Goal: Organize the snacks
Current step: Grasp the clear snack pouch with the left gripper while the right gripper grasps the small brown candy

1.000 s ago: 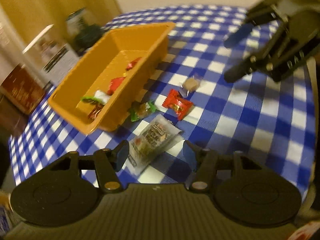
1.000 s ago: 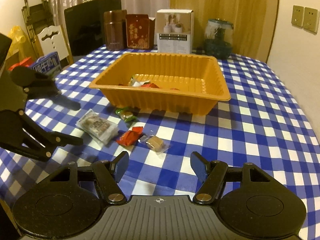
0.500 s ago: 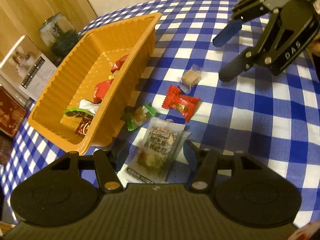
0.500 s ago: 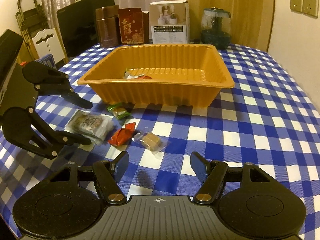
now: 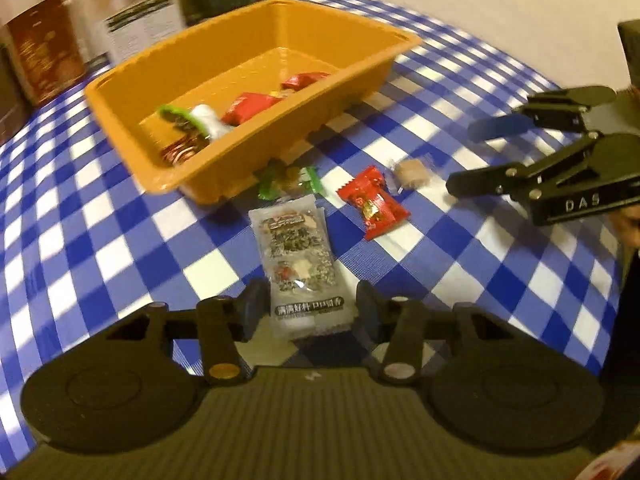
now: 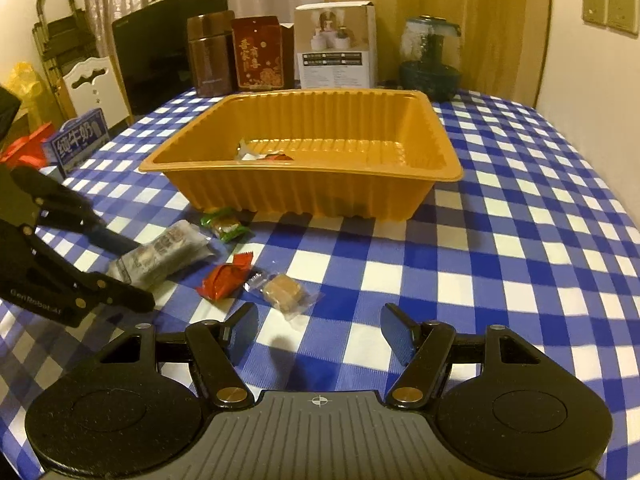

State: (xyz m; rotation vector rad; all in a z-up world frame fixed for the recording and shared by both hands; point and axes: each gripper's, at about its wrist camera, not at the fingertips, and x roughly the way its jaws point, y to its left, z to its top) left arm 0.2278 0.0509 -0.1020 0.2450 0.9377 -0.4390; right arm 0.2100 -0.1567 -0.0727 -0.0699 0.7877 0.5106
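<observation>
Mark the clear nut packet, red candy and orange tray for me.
Clear nut packet (image 5: 297, 252), left wrist view, middle of wrapper.
Red candy (image 5: 374, 208), left wrist view, wrapper centre.
Orange tray (image 6: 320, 196), right wrist view, ribbed near wall.

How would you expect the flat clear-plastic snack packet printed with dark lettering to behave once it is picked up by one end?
The flat clear-plastic snack packet looks thin and film-wrapped, so it will probably droop. Its glossy wrapper may be slippery. Its lumpy filling suggests something light and possibly crushable, so a gentle squeeze from the left claw seems wise.
</observation>
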